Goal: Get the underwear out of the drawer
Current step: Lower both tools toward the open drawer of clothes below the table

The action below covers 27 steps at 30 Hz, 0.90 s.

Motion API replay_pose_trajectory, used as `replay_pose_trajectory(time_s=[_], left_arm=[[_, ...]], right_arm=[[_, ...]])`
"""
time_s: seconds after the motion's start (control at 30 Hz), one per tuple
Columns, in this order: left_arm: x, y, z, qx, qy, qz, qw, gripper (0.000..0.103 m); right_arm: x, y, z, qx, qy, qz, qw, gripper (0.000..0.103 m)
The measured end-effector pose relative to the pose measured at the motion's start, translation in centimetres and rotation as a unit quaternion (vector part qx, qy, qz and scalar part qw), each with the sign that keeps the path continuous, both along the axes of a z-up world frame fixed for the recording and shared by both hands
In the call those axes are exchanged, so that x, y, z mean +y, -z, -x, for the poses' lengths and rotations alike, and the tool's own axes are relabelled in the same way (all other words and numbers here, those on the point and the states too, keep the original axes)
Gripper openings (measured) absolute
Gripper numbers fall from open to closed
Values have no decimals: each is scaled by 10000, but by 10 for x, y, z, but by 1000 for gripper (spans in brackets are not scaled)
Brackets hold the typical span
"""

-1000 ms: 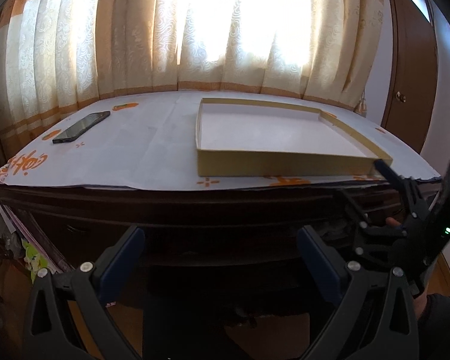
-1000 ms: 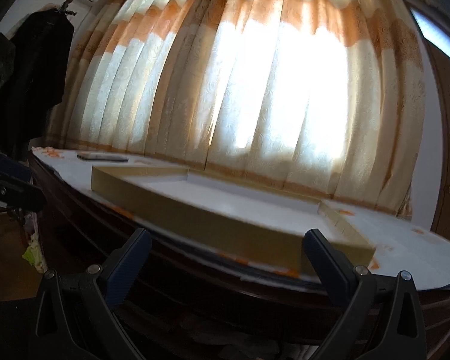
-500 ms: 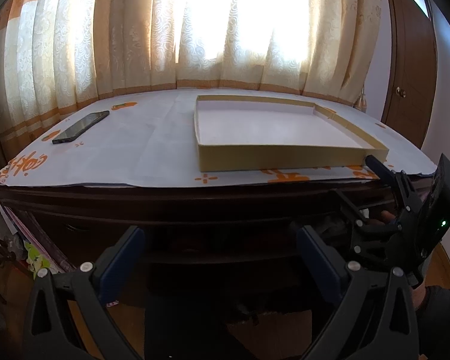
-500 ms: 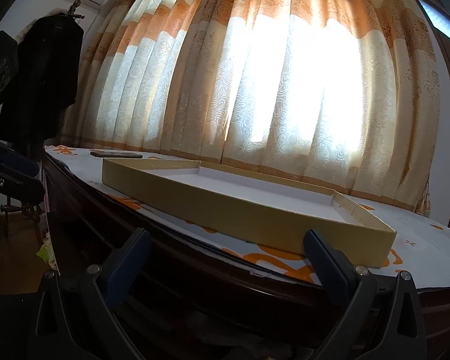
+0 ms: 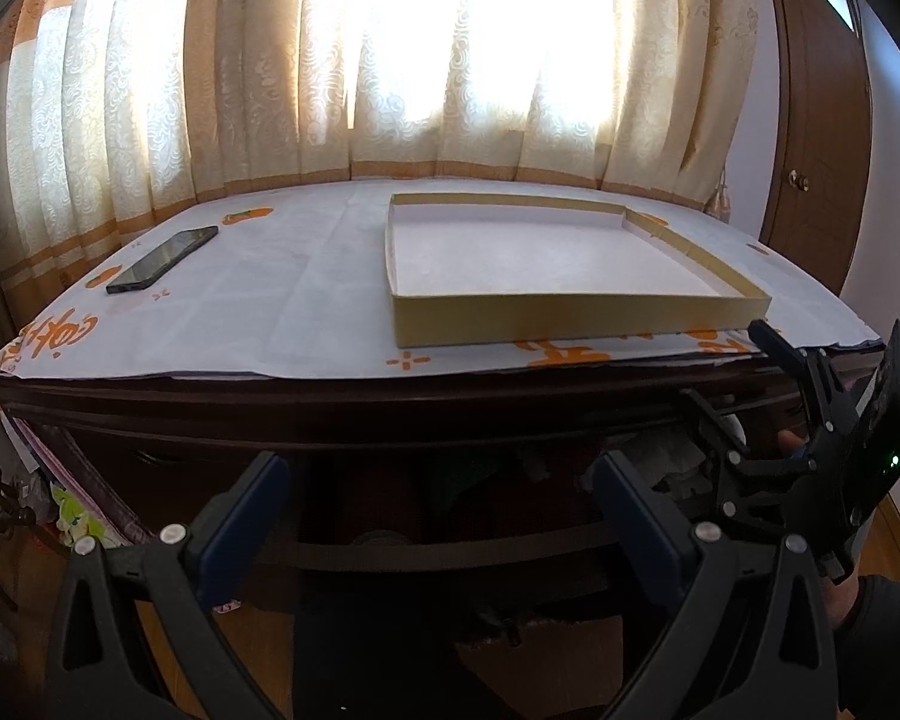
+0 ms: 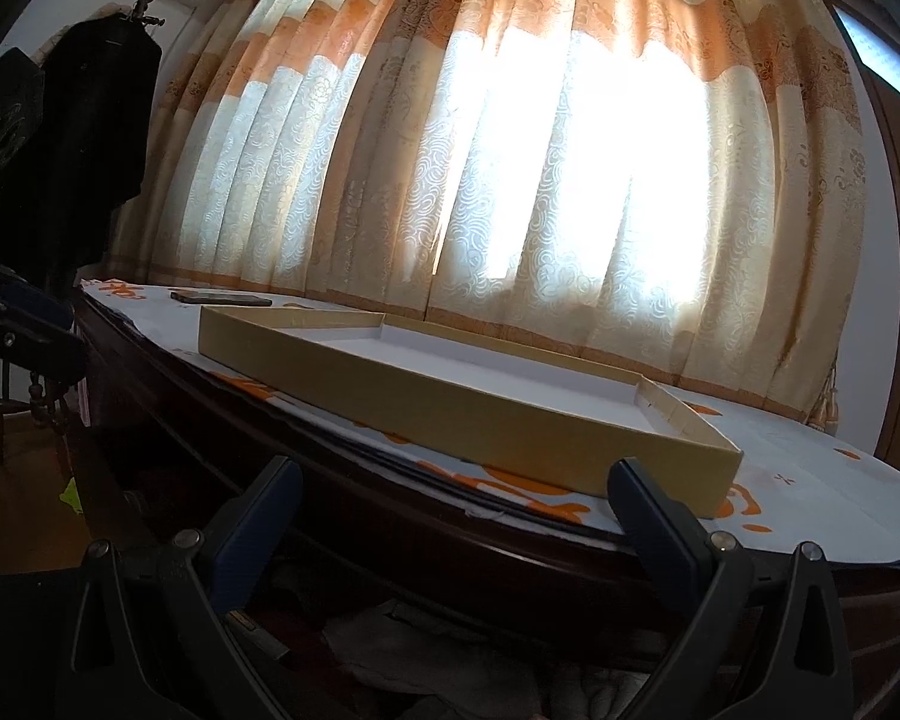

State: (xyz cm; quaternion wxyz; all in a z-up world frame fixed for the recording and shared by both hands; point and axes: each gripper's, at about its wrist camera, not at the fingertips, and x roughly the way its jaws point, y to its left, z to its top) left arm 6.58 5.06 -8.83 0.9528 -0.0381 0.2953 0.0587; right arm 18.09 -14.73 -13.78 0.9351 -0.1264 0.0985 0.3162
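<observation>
Below the dark wooden top, the drawer (image 5: 450,552) stands open and is very dark inside. Pale crumpled cloth (image 5: 660,459) lies at its right side, and grey folded cloth (image 6: 426,654) shows in the right wrist view. I cannot tell which piece is underwear. My left gripper (image 5: 441,516) is open in front of the drawer with nothing between its fingers. My right gripper (image 6: 456,516) is open too, low at the drawer's right end just over the cloth. In the left wrist view the right gripper (image 5: 720,363) is held by a hand at the far right.
The dresser top (image 5: 270,324) carries white paper with orange prints. On it lie a shallow cardboard tray (image 5: 570,318) and a black phone (image 5: 162,258). Curtains hang behind, a brown door (image 5: 810,120) is on the right, and dark clothes (image 6: 78,138) hang at the left.
The right gripper has dropped toward the level of the dresser's edge, so the tray looks more edge-on. The left gripper has barely moved. Both stay open.
</observation>
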Motion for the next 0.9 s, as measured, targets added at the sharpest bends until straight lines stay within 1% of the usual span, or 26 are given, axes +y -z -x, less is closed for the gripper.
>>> replay_pose_trajectory(time_s=[0.5, 0.9], left_arm=[[3, -8, 2, -48, -14, 7, 10000, 103], [12, -15, 6, -128, -104, 31, 9999, 103]], right_arm=[[-4, -1, 18, 206, 28, 270, 9994, 102], [-6, -3, 37, 323, -96, 469, 9983, 102]])
